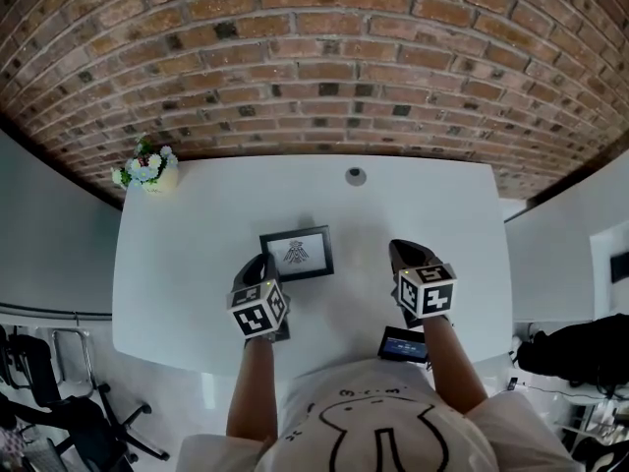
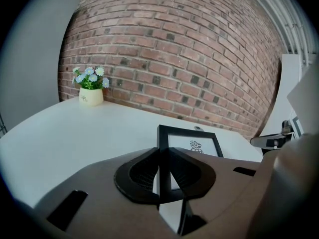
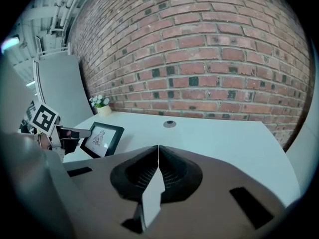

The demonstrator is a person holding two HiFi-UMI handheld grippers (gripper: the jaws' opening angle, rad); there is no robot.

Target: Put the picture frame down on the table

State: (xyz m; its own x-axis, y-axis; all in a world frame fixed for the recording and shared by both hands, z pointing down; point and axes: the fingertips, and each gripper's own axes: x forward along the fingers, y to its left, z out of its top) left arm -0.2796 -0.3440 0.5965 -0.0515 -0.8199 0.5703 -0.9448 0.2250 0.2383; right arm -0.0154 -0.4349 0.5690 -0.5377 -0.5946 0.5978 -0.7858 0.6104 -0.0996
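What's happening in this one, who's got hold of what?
A person works two grippers over a white table. The left gripper is clamped on the left edge of the picture frame, near the table's middle. The right gripper is shut, empty, off to the side. A flower pot stands in the far corner.

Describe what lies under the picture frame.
Only the white table shows; the picture frame, clamped in the left gripper, hides the spot directly beneath.
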